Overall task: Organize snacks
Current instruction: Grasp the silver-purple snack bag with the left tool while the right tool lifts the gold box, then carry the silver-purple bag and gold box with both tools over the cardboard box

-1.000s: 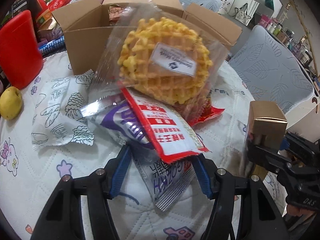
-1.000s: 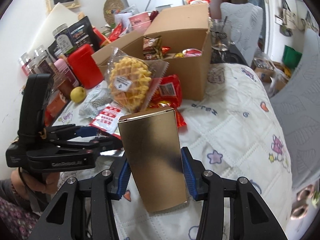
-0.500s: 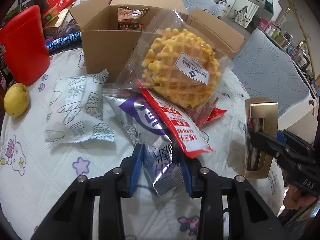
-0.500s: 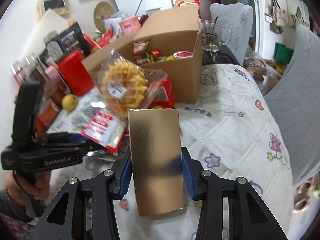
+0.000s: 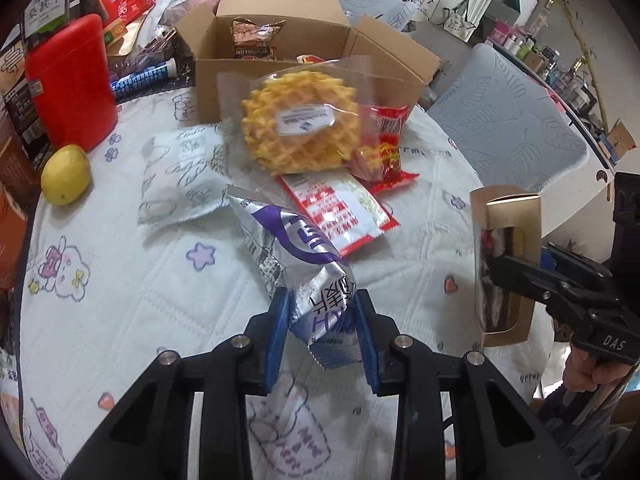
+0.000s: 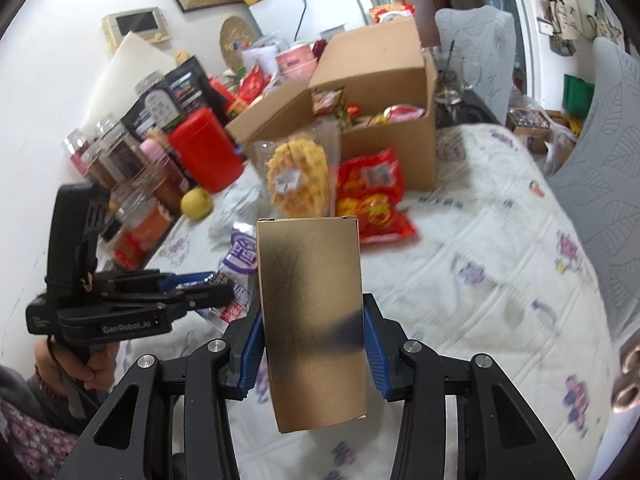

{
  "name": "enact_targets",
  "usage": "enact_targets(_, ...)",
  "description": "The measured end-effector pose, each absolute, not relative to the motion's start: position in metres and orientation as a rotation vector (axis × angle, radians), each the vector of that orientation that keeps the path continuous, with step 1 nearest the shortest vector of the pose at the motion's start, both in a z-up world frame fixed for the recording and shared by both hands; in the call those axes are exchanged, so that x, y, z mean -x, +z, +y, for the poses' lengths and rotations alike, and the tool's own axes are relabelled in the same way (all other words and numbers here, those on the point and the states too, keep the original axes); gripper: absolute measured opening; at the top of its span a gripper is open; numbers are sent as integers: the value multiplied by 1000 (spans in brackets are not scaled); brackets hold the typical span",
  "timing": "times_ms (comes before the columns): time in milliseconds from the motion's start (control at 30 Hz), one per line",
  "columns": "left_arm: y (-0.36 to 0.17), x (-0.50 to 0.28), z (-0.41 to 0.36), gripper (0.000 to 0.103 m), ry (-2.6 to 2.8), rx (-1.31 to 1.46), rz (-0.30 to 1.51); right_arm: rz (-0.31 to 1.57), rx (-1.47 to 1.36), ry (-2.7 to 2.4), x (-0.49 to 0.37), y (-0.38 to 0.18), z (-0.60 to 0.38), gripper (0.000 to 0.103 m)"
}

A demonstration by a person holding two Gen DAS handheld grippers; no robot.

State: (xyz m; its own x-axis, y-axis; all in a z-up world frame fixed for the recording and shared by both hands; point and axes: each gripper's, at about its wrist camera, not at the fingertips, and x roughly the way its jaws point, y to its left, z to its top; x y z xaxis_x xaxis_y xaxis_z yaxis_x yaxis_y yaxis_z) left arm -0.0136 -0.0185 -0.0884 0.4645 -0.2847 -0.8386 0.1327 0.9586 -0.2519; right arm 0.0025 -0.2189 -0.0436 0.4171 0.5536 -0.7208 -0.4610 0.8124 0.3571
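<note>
My left gripper (image 5: 322,300) is shut on the near end of a silver and purple snack packet (image 5: 296,240), which lifts off the quilted table cover (image 5: 132,280). Beyond it lie a red and white sachet (image 5: 340,212), a bagged round waffle (image 5: 300,124) and a red packet (image 5: 384,140), all in front of the open cardboard box (image 5: 304,68) that holds several snacks. My right gripper (image 6: 312,316) is shut on an upright gold carton (image 6: 310,300), held above the table at the right of the pile. The left wrist view shows the carton's window side (image 5: 506,216).
A white printed packet (image 5: 184,176) and a yellow lemon (image 5: 66,174) lie at the left. A red container (image 5: 72,80), jars (image 6: 116,156) and packets crowd the left edge. A grey chair (image 5: 508,120) stands at the table's right. A person's hand (image 6: 86,368) holds the left gripper.
The left jaws closed on the silver and purple packet and drew it back from under the red and white sachet. The right gripper moved a little with the gold carton.
</note>
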Motion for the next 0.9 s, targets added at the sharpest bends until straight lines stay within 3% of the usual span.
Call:
enact_targets(300,-106,27,-3,32,-225,151,1125,992,-33,578,22,-62,-195,44)
enact_targets(533,-121,20,3,56,-217,186,1159,1010,5,532,23,-70,-184,45)
enact_targets(900,-122,2,-7,58,-136,116,1100,1072,0,504,24,-89,-178,50)
